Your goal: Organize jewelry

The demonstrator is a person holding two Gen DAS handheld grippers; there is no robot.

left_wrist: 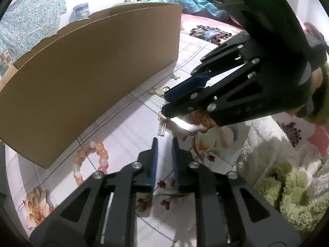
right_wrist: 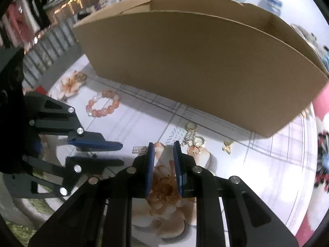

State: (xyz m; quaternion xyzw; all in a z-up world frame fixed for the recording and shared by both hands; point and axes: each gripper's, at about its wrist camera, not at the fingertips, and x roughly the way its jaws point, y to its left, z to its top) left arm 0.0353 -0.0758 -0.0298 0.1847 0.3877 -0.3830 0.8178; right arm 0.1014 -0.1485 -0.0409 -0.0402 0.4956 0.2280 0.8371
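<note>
Both pairs of jaws stand slightly apart with nothing between them. Our left gripper [left_wrist: 164, 142] shows a narrow gap between its blue pads, and through that gap we see only the flowered cloth [left_wrist: 131, 123] beneath. Our right gripper [right_wrist: 163, 145] keeps a similar gap, with just the printed orange flower visible between its pads.

In the left wrist view, the right gripper [left_wrist: 164, 105] reaches in from the right, tips pointing down toward the cloth. Just beside those tips lies a small silver clip [left_wrist: 161, 128], flat on the cloth. A little farther off, near the foot of the box, sit a silver spring piece [right_wrist: 188, 136] and a gold ring-shaped piece [right_wrist: 199, 141], close together. A small gold charm [right_wrist: 227, 146] lies apart from them, to the right in the right wrist view.

Off to the left of our left gripper, a bracelet of orange and white beads [left_wrist: 90, 160] rests in a loop on the cloth, close to the corner of the box.

Behind all the jewelry stands a large brown cardboard box [left_wrist: 92, 72], its open top turned up. A green fuzzy sleeve [left_wrist: 287, 189] shows at the right edge of the left wrist view.
</note>
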